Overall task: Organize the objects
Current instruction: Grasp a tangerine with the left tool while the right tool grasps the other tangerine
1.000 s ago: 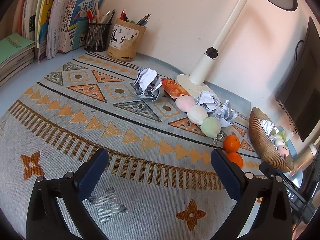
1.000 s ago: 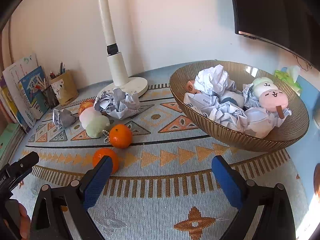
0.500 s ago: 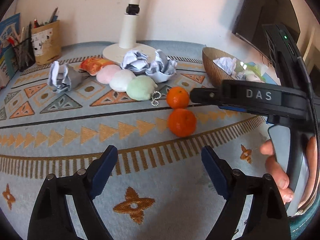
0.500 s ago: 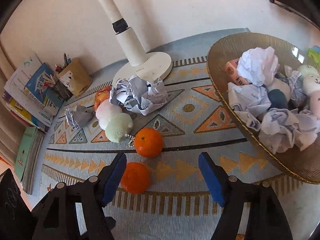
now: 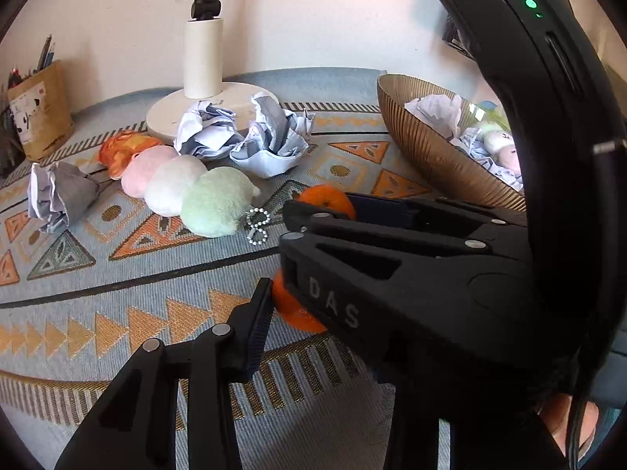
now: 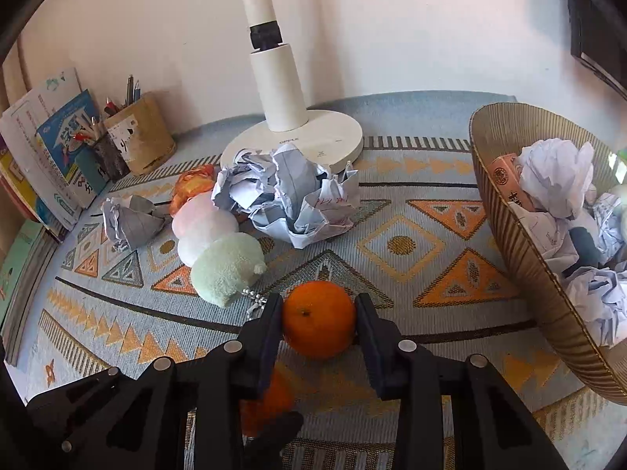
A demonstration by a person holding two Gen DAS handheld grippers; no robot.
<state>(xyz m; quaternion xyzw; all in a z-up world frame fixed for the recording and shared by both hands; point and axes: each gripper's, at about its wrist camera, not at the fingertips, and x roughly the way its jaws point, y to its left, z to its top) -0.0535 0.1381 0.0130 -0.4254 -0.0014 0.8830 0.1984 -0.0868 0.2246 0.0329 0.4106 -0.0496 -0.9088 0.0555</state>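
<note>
Now ribbed black pads (image 6: 270, 329) pinching round dimpled orange (image 6: 318, 324), woven rug (image 6: 399, 243)

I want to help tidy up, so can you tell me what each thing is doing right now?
Right gripper: fingers just closed, shut on the far orange.
Left gripper: fingers just closed, shut on the near orange.
Far orange: gripped.
Near orange: gripped, partly hidden.
Bowl: upright, holding crumpled paper.
Loose paper balls: crumpled, on the mat.
</note>
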